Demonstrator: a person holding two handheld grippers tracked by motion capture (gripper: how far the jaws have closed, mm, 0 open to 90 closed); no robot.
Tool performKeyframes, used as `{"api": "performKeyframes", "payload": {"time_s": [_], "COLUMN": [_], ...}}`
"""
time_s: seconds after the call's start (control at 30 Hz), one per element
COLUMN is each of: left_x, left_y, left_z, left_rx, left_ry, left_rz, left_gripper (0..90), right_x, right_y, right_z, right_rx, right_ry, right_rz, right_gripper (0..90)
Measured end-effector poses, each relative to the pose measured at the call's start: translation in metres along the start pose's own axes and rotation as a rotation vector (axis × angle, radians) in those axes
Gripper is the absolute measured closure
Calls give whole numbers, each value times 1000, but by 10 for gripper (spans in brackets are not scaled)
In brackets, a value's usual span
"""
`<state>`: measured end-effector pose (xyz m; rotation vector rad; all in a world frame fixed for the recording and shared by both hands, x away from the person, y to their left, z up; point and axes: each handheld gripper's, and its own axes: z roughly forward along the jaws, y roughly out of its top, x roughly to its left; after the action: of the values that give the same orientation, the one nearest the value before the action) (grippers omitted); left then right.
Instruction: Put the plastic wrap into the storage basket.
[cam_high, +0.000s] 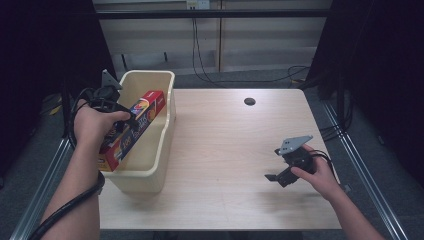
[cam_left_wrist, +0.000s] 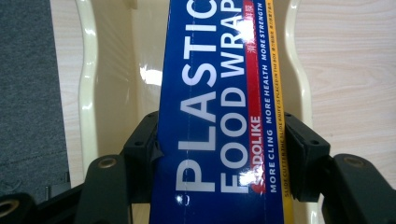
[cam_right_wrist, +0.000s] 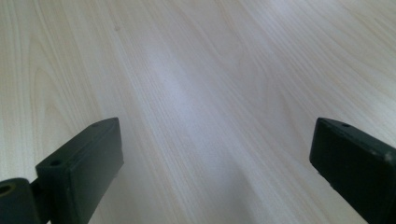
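Observation:
A long blue and red plastic food wrap box (cam_high: 131, 128) slants over the cream plastic bin (cam_high: 159, 148) at the table's left edge. My left gripper (cam_high: 125, 118) is shut on that box, and in the left gripper view both jaws press the sides of the food wrap box (cam_left_wrist: 219, 126) above the cream bin (cam_left_wrist: 88, 93). My right gripper (cam_high: 276, 178) rests low over the right part of the table, jaws wide apart. The right gripper (cam_right_wrist: 217, 158) has only bare wood between its fingers.
The light wooden table (cam_high: 235, 150) has a round cable hole (cam_high: 249, 101) near its far edge. Metal rails run along both sides of the table, and black cables lie on the floor behind it.

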<state>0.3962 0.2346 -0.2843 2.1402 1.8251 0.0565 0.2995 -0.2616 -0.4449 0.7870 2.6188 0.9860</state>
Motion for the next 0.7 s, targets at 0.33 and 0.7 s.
{"api": "performKeyframes", "payload": {"time_s": [0.33, 0.7], "left_x": [3, 5], "left_y": [-2, -4], "left_z": [7, 16], "left_rx": [21, 41], "left_ry": [-3, -1], "left_rz": [-4, -11], "left_gripper": [403, 403], "right_x": [-1, 0], "right_y": [0, 0], "right_z": [0, -1], "right_rx": [-10, -5], "right_ry": [7, -3], "right_rz": [-2, -1], "right_gripper": [24, 25]}}
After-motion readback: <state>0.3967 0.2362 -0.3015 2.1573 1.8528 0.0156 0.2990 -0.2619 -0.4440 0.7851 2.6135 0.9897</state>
